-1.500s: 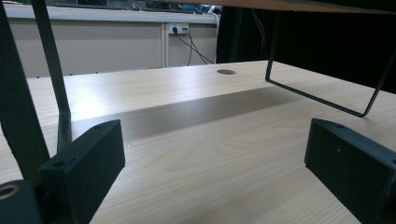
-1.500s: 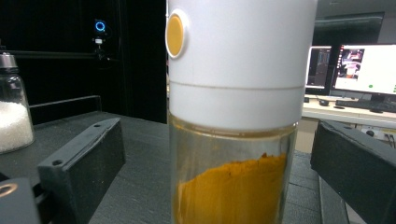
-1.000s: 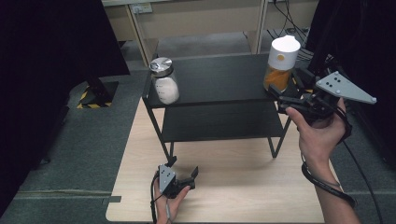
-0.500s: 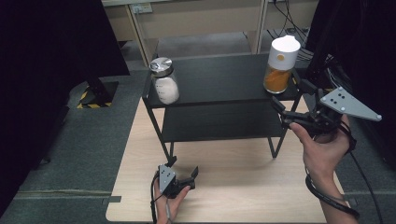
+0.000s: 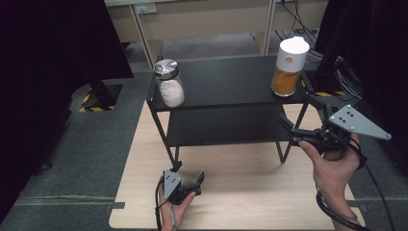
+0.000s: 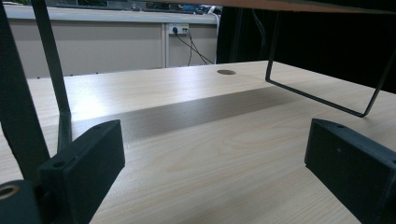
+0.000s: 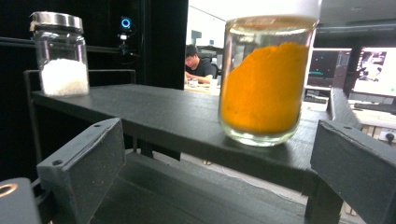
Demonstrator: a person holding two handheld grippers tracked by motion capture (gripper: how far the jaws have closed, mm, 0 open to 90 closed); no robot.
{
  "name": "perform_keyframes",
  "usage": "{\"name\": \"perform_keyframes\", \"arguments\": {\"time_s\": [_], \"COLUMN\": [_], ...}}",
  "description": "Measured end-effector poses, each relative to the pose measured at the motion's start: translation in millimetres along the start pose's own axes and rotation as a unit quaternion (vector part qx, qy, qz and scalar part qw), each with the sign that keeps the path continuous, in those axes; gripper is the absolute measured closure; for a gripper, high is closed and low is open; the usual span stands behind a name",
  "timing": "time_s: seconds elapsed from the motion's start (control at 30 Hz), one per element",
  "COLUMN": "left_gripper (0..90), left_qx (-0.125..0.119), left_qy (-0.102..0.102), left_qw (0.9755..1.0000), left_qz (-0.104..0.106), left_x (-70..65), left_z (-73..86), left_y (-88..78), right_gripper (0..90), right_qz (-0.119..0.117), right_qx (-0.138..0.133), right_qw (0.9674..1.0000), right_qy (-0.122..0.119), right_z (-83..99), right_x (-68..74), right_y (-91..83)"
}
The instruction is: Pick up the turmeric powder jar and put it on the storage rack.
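The right tool [image 5: 300, 126] has drawn back, wide open and empty, from the white-lidded glass jar of orange powder [image 5: 287, 67], left standing at the black shelf's [image 5: 226, 84] two o'clock corner: placement looks done.

The left tool [image 5: 188, 177] rests open on the pale wooden desk [image 5: 231, 202].

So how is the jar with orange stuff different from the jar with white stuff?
The orange jar has a tall white cap and is the taller one; the white jar has a flat shiny metal lid. The orange jar stands at the shelf's right end, nearest the open right tool; the white jar stands at the left end. Both are clear glass, upright, holding powder.
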State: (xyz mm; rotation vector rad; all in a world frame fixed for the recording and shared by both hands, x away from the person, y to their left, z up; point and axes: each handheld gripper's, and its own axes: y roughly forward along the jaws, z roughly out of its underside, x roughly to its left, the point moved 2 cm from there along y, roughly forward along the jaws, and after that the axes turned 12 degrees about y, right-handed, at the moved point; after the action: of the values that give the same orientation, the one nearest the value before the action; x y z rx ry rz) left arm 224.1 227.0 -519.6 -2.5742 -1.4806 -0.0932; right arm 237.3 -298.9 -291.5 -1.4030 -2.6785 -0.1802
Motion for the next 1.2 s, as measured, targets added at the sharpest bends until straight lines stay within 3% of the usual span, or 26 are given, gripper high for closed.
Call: {"name": "perform_keyframes", "arguments": {"time_s": [0.57,0.73,1.2], "left_gripper": [4.3,4.3,4.3], "left_qx": [-0.001,-0.001,-0.001], "left_qy": [0.001,0.000,0.001], "left_qw": [1.0000,1.0000,1.0000], "left_qz": [0.000,-0.001,-0.001], "left_x": [-0.1,-0.3,-0.3], "left_z": [0.2,0.4,0.3], "left_y": [-0.2,-0.1,-0.2], "right_gripper": [3.0,3.1,2.6], "right_qz": [-0.018,-0.026,-0.035], "right_qx": [0.014,0.004,0.025], "right_qw": [0.9997,0.9996,0.9989], "right_qy": [0.003,0.004,0.021], "right_z": [28.9,43.3,67.1], "right_x": [-3.3,-6.2,-14.8], "right_y": [-5.4,-8.9,-15.3]}}
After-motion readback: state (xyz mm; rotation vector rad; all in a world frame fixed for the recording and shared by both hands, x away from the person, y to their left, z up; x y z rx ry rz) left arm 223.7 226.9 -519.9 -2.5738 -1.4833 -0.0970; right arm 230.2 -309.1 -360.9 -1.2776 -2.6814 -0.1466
